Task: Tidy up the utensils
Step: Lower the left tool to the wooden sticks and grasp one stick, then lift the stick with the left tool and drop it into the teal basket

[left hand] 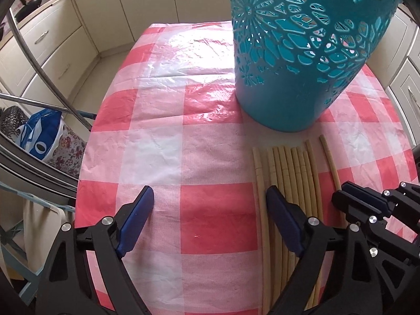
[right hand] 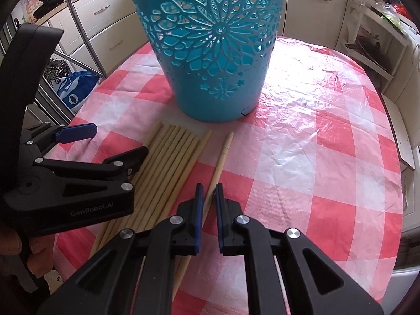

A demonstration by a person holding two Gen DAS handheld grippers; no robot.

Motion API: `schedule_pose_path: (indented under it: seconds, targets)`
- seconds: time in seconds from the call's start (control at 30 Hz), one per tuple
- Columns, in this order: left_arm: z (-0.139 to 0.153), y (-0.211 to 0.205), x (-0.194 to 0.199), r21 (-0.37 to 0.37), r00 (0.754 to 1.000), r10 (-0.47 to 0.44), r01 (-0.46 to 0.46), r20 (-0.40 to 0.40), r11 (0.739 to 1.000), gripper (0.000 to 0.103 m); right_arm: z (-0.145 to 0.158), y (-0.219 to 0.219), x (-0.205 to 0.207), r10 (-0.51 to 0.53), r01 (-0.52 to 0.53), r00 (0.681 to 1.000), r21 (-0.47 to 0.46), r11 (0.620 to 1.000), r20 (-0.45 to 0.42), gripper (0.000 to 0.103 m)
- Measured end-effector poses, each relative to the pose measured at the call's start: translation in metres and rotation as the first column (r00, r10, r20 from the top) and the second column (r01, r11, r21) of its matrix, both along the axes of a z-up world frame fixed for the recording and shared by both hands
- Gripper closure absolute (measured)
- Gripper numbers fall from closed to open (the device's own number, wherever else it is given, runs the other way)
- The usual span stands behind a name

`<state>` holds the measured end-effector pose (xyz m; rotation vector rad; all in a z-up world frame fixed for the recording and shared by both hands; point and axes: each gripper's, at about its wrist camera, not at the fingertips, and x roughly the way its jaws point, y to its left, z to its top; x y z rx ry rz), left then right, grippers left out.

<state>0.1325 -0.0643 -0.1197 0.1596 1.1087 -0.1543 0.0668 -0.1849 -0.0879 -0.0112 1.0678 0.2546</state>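
Chopsticks — light, stiff, smooth bamboo, apt to roll; row on checked surface before teal holder, one stray stick — pinch mid-shaft; right tool nearly pressed together around stray stick, grip uncertain; left tool spread, empty.

Left wrist view looks steeply down along its own fingers, close over the checked counter. Right wrist view sits just beside it, same steep downward tilt, equally close. Both share the teal basket ahead, the row of chopsticks and kitchen cabinets behind.
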Motion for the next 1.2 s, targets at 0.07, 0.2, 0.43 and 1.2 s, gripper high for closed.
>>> schedule_pose_path:
  seconds: [0.07,0.2,0.43,1.2]
  targets:
    - [0.000,0.001,0.000,-0.008,1.000,0.001,-0.001,0.004,1.000,0.025,0.000,0.000,0.000,0.001,-0.001,1.000,0.000,1.000,0.000,0.093]
    - [0.004,0.002,-0.002,-0.030,0.999,-0.027,0.028,0.031,0.999,0.064,0.000,0.002,0.001,0.011,-0.011,1.000,-0.013,1.000,0.005,0.093]
    - [0.024,0.021,-0.009,-0.170,0.997,-0.071,0.066,-0.025,0.983,0.098,-0.001,-0.003,0.004,-0.005,0.005,1.000,0.027,1.000,-0.009,0.093]
    - [0.242,-0.028,0.061,-0.435,0.759,0.198,0.123,0.620,0.892,0.098,-0.002,-0.010,0.007,-0.031,0.033,0.999,0.085,0.996,-0.028,0.093]
